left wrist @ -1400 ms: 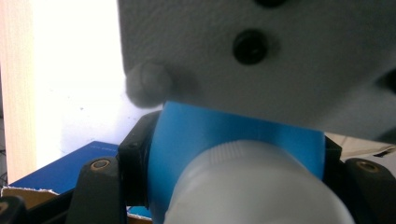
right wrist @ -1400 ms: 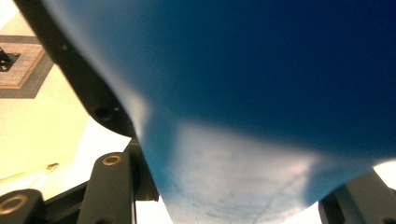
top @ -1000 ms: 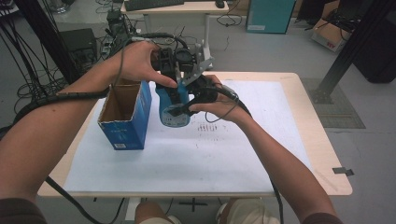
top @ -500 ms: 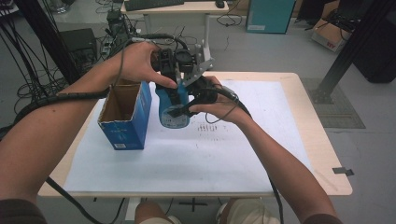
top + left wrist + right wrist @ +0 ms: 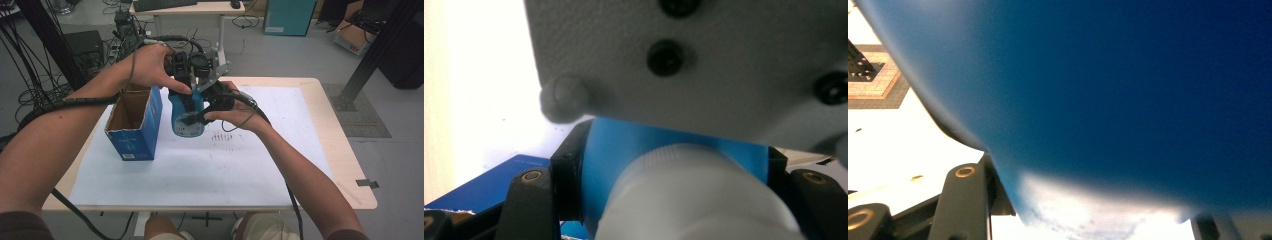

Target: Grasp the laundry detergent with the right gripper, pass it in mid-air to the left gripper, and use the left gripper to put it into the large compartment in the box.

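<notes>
I had the blue bottle [image 5: 186, 116] up off the table [image 5: 310, 150], held just right of the open blue box [image 5: 131, 120] and near the far side of the white sheet. My left gripper [image 5: 187, 82] was clamped on its upper part — in the left gripper view the black jaws pressed against the blue neck [image 5: 624, 155] on both sides, with the white cap [image 5: 694, 200] close to the lens. My right gripper [image 5: 200, 114] was clenched on the bottle's lower body, whose blue wall [image 5: 1128, 100] loomed in its own view. I judged the bottle out of the box and securely held — whatever came after, opening it or setting it down, was not yet done.
</notes>
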`<state>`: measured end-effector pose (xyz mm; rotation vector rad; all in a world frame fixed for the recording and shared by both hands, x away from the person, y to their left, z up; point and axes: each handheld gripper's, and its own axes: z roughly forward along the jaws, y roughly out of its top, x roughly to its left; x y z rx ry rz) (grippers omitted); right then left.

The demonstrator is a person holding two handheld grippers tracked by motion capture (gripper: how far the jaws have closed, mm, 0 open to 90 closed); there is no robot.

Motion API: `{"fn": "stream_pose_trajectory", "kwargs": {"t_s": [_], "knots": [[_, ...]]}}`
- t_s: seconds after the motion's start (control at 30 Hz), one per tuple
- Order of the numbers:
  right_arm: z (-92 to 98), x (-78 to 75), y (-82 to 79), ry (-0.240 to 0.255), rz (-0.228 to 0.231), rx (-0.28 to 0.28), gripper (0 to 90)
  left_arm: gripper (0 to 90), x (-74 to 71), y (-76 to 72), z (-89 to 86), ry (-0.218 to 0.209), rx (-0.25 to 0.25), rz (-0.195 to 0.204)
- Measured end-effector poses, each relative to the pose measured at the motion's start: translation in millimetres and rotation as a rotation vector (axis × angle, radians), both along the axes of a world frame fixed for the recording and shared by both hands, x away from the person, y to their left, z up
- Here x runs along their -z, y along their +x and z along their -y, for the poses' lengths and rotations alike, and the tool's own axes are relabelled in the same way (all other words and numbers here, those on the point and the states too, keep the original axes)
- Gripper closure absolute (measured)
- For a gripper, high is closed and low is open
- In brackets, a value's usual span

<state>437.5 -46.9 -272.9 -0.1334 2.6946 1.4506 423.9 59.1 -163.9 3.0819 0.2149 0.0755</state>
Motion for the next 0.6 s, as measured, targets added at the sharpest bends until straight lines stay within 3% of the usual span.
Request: {"fn": "stream_pose_trajectory", "kwargs": {"t_s": [0.6], "knots": [[1.1, 0.8, 0.3, 0.000, -0.017, -0.003, 41.3, 37.3, -0.1, 1.1, 1.9, 0.005, -0.003, -0.013]]}}
